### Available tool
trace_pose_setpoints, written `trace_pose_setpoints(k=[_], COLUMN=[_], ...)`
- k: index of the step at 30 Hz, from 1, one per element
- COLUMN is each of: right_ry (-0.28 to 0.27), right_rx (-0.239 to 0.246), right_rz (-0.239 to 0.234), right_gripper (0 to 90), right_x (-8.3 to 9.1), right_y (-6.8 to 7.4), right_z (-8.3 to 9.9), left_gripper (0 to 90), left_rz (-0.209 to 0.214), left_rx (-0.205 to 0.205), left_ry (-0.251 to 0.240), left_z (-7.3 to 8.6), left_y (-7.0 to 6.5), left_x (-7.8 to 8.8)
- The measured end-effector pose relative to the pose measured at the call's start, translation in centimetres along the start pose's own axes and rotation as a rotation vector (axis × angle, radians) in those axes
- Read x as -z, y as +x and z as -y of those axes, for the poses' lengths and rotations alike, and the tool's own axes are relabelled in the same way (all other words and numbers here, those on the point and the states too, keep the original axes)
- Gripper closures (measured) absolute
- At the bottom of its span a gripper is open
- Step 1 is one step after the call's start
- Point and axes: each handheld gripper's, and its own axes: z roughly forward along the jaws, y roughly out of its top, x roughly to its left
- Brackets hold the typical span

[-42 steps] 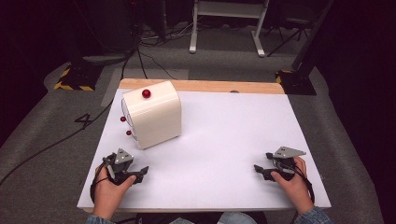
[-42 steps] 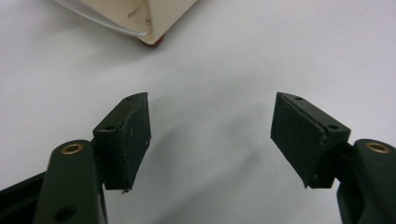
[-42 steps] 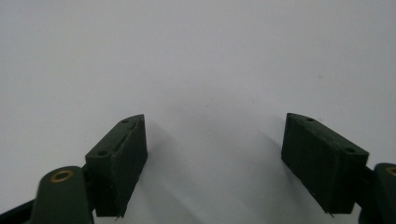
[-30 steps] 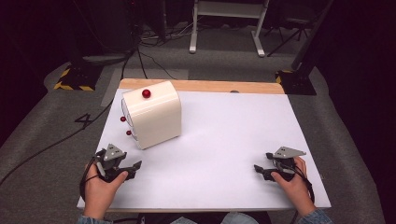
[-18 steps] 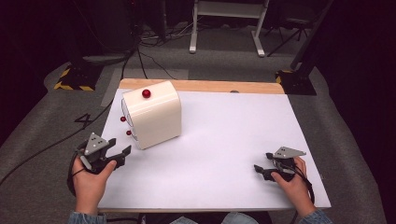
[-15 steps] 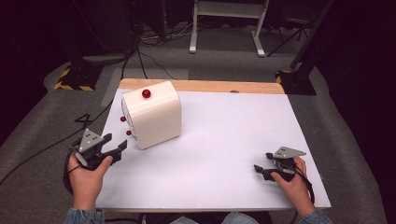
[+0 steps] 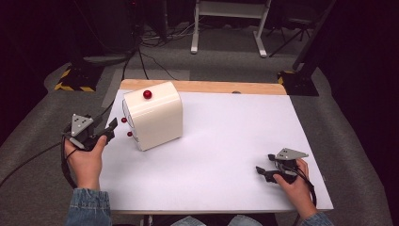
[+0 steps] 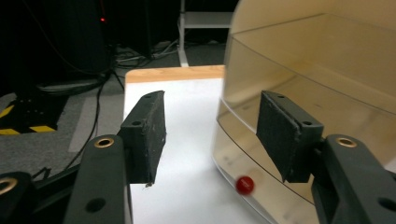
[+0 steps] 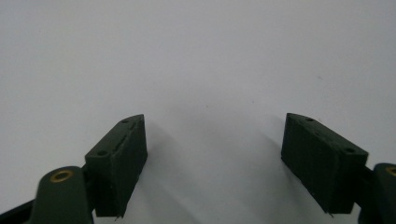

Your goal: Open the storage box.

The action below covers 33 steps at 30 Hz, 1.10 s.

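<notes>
L gripper (image 7: 109,129) sits at the table's left edge, held in the person's left hand (image 7: 87,157), jaws spread wide w/ nothing between them. Its tips point at the left face of a cream box (image 7: 153,115), close to it but apart. In the left gripper view (image 8: 210,135) the right jaw overlaps the box's see-through drawer fronts (image 8: 327,93), stacked one over another; a small red knob (image 8: 244,185) sticks out from a lower drawer, just beyond the jaw tips.

Box: cream-white, rounded corners, upright, turned at an angle on the white tabletop (image 7: 226,141), back-left quarter. One red knob on top (image 7: 147,94), two more on the left face (image 7: 126,127) facing the L gripper.

R gripper (image 7: 263,172) is near the front-right corner, well apart from the box, in the right hand (image 7: 294,181). Jaws released, wide gap, only bare white surface between them in the right gripper view (image 9: 212,163).

Beyond the table: grey floor, cables (image 7: 146,52), a white frame (image 7: 226,23).
</notes>
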Motion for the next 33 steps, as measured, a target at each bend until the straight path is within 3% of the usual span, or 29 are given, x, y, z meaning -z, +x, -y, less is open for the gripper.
trace_pose_setpoints(k=[4,9,16,19,22,27,30,33], right_ry=[-0.001,-0.001,-0.002,-0.001,0.0,0.001,0.002,0.003], right_rx=[0.0,0.001,0.001,0.001,0.0,-0.001,-0.003,-0.004], right_rz=[0.001,0.001,0.001,0.001,0.0,-0.001,-0.003,-0.003], right_gripper=[22.9,22.9,22.9,22.9,22.8,22.8,22.8,22.8], right_x=[0.0,0.0,0.0,0.0,0.0,0.0,0.0,0.0], right_y=[0.0,0.0,0.0,0.0,0.0,0.0,0.0,0.0], right_z=[0.0,0.0,0.0,0.0,0.0,0.0,0.0,0.0], left_gripper=[41.0,42.6,56.8,63.1,62.6,60.2,56.3,50.1], left_rz=[0.01,0.019,0.04,0.078,0.11,0.121,0.087,0.053], left_rx=[-0.006,0.003,-0.032,0.0,-0.005,-0.037,-0.065,-0.057], left_ry=[0.017,0.004,0.021,0.022,0.025,0.034,0.027,0.021], left_z=[0.2,0.3,0.7,0.8,1.0,1.3,1.5,1.8], left_y=[0.1,0.4,-0.1,-0.3,-0.7,-2.0,-2.8,-3.5], left_x=[-1.6,-2.3,-2.8,-2.7,-2.4,-1.5,-0.7,-0.1])
